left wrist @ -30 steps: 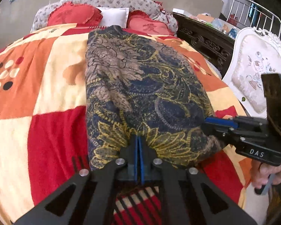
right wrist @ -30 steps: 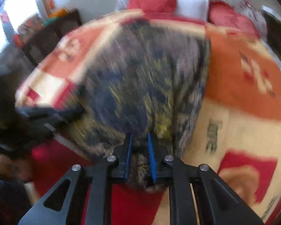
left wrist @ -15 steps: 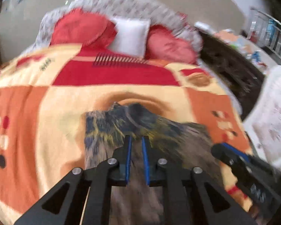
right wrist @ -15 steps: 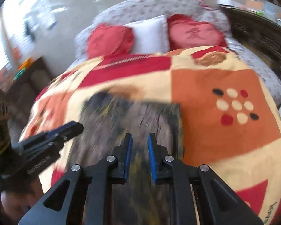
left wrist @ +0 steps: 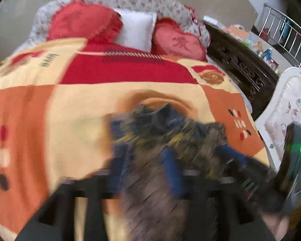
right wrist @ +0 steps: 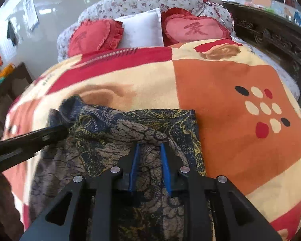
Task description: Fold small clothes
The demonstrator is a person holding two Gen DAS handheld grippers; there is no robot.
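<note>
A dark blue, gold and brown patterned garment (right wrist: 118, 132) lies folded over on the blanket; it also shows blurred in the left wrist view (left wrist: 166, 136). My right gripper (right wrist: 149, 150) has its blue pads a little apart with a fold of the garment between them. My left gripper (left wrist: 148, 160) is blurred by motion, its blue pads wide apart over the cloth. The left gripper's fingers (right wrist: 30, 138) reach in from the left in the right wrist view, at the garment's far left corner. The right gripper's fingers (left wrist: 236, 158) show at the right in the left wrist view.
The bed has a red, orange and cream checked blanket (right wrist: 220, 84). Two red heart cushions (right wrist: 192, 30) and a white pillow (right wrist: 142, 30) lie at the headboard. A dark carved cabinet (left wrist: 240, 68) and a white padded chair (left wrist: 287, 116) stand at the right.
Both grippers carried the garment's near edge forward over itself toward the pillows, folding it in half. The left gripper's pads have spread apart.
</note>
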